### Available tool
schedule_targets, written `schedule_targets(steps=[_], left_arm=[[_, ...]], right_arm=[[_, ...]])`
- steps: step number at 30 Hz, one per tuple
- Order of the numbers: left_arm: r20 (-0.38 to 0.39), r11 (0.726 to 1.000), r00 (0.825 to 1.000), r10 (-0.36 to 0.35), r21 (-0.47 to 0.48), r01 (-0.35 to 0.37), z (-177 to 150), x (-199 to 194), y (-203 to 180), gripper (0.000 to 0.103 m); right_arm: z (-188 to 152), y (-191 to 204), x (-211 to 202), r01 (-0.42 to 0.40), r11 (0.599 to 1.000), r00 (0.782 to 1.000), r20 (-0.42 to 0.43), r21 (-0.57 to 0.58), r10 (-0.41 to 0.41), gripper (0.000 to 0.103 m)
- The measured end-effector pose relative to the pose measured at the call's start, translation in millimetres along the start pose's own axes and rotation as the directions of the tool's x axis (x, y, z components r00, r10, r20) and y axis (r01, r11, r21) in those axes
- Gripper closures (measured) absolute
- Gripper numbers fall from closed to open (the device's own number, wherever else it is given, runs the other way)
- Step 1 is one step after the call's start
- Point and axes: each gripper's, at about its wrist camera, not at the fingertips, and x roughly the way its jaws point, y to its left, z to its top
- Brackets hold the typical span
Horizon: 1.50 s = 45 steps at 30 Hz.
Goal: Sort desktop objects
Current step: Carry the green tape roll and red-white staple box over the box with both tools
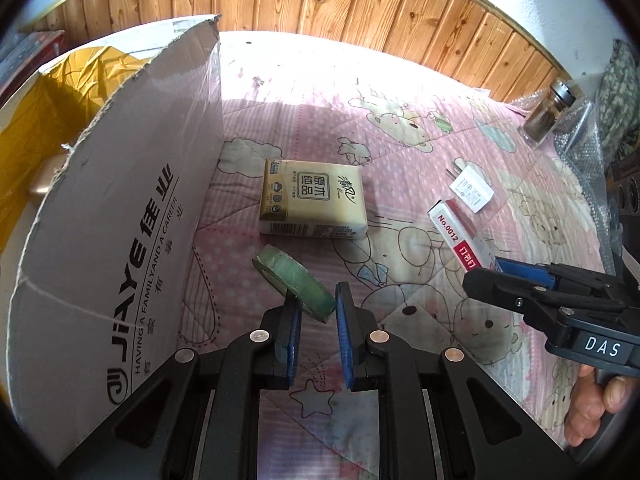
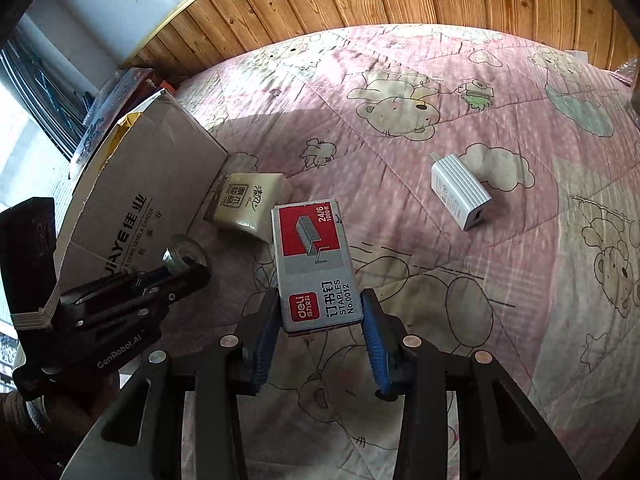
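Cardboard box [image 1: 120,208] w/ yellow liner [image 1: 60,92], beige item [image 1: 44,180] inside

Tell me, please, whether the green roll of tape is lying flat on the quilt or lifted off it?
Lifted: the green roll of tape hangs tilted, pinched by its rim in the left hand-held gripper, above the pink quilt.

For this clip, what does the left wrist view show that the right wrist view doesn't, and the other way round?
Only the left wrist view: the jar at the far right, the box's yellow lining, and the left hand-held gripper shut on the green tape roll.

Only the right wrist view: the staple box's printed top, with the right hand-held gripper shut on its sides.

Both: cardboard box, tissue pack, white charger, staple box, pink quilt, wood wall.
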Motion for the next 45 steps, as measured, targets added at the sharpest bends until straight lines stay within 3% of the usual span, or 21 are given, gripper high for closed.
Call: schedule_targets(steps=[22,37,45], left_arm=[[0.072,0.992,0.995,-0.068,0.109,0.06,-63,-107,-18,0.087],[0.09,0.986,0.993,-0.079,0.156,0.064,-92,-157,-3,0.087],[0.132,0.987,0.987,-0.094,0.138,0.076,-95,-186,14,0.087]], right_arm=[[-75,48,-25,0.072,0.997,0.995,0.066,0.003,-0.072,0.062],[-128,94,-50,0.116,0.993,0.988,0.107,-0.007,-0.115,0.062],[-138,129,-67,0.124,0.991,0.984,0.132,-0.047,-0.117,0.062]])
